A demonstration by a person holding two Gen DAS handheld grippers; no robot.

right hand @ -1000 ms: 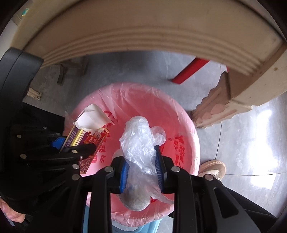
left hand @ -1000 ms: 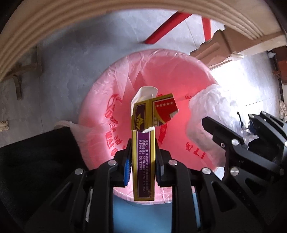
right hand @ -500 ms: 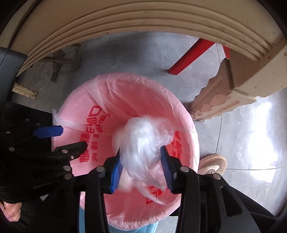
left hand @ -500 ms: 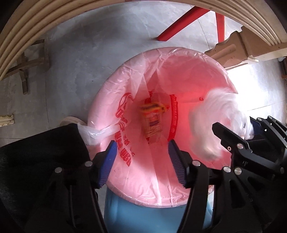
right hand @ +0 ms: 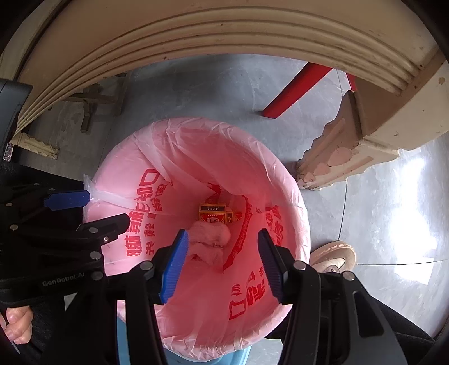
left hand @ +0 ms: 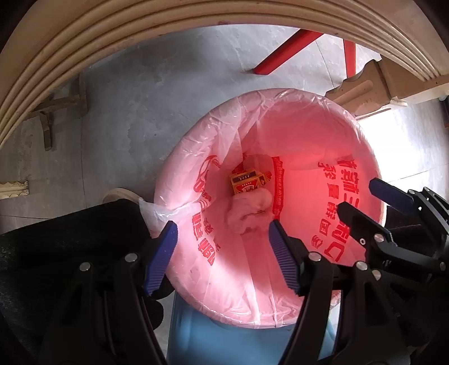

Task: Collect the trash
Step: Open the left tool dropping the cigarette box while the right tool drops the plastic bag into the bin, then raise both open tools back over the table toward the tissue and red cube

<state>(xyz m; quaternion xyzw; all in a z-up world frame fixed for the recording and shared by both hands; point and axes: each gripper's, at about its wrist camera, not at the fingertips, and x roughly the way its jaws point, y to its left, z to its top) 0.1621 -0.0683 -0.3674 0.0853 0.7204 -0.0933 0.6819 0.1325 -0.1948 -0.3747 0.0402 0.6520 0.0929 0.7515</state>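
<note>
A blue bin lined with a pink printed bag [left hand: 179,174] [right hand: 280,179] stands on the floor under both grippers. At its bottom lie a yellow and red carton [left hand: 248,184] [right hand: 216,214] and a crumpled clear plastic bag [left hand: 249,214] [right hand: 209,238]. My left gripper [left hand: 221,252] hangs over the near rim, jaws opening, nothing between them. My right gripper [right hand: 221,252] points down into the bin, jaws opening and empty. In the other hand's view each gripper shows at the side: the right gripper [left hand: 362,196], the left gripper [right hand: 92,207].
A beige table edge [left hand: 196,25] [right hand: 224,36] curves overhead, with a carved leg [right hand: 336,157] right of the bin. Red chair legs [left hand: 283,53] stand behind it. A person's shoes [right hand: 334,257] [left hand: 120,195] rest beside the bin on the grey floor.
Both grippers opened. The carton dropped from the left one and the plastic bag from the right one; both now lie at the bottom of the bin.
</note>
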